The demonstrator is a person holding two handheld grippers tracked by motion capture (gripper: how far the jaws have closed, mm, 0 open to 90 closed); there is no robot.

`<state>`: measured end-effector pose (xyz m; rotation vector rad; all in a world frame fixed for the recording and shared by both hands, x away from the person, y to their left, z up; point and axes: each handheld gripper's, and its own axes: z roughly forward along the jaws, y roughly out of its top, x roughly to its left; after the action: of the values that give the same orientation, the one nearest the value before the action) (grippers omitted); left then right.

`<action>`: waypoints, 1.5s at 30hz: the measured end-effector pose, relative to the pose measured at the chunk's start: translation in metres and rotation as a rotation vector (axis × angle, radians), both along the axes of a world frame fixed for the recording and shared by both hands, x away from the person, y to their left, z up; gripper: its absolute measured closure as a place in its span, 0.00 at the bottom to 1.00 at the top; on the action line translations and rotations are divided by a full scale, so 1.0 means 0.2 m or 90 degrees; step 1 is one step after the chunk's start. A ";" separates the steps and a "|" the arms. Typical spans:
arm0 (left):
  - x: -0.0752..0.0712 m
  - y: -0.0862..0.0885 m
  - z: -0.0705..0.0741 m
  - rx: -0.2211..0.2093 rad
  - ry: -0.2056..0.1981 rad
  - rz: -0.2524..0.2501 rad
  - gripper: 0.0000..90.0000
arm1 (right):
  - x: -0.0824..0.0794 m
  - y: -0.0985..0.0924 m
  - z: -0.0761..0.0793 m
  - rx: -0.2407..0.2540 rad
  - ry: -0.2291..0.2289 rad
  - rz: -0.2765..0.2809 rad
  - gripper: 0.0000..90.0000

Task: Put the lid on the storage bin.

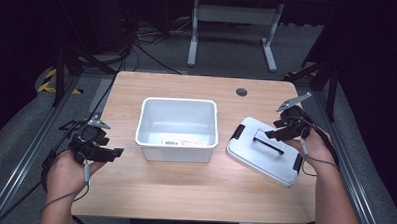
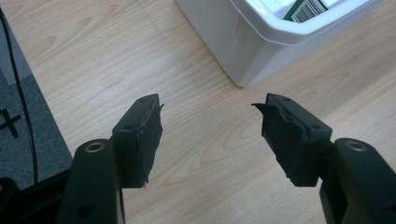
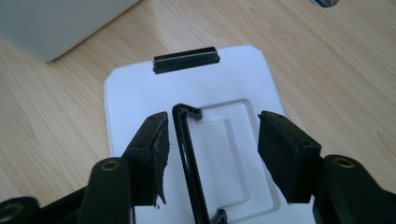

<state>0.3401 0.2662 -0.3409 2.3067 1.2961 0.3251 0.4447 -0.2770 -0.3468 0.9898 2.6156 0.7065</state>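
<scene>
Right gripper (image 3: 212,154) jaws apart astride lid (image 3: 140,93) handle (image 3: 189,163); left gripper (image 2: 212,135) agape beside bin (image 2: 261,42) corner.

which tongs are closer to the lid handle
Right. The right tongs sit open right over the lid, with its black handle between the jaws. The left tongs are open across the table, beyond the white bin.

Both forearms are coming in from the near edge, well apart. The left hand (image 1: 67,170) is holding the left gripper (image 1: 116,153) low, its jaws pointing right and standing wide open. The right hand (image 1: 318,148) is reaching further forward, holding the right gripper (image 1: 270,134) angled left, and its jaws are also gaping wide apart, gripping nothing.
</scene>
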 end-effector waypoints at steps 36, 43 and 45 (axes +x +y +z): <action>0.01 -0.01 0.00 0.003 0.007 -0.017 0.42 | 0.11 0.08 -0.30 -0.140 0.146 0.046 0.74; 0.03 -0.01 0.01 -0.011 0.002 -0.013 0.42 | 0.11 0.07 -0.30 -0.167 0.120 0.047 0.91; 0.03 0.00 0.01 -0.012 -0.001 -0.016 0.42 | 0.11 0.07 -0.29 -0.172 0.116 0.046 0.91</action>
<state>0.3467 0.2654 -0.3379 2.3045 1.2635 0.3062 0.4673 -0.2626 -0.4052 0.9208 2.8173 0.2754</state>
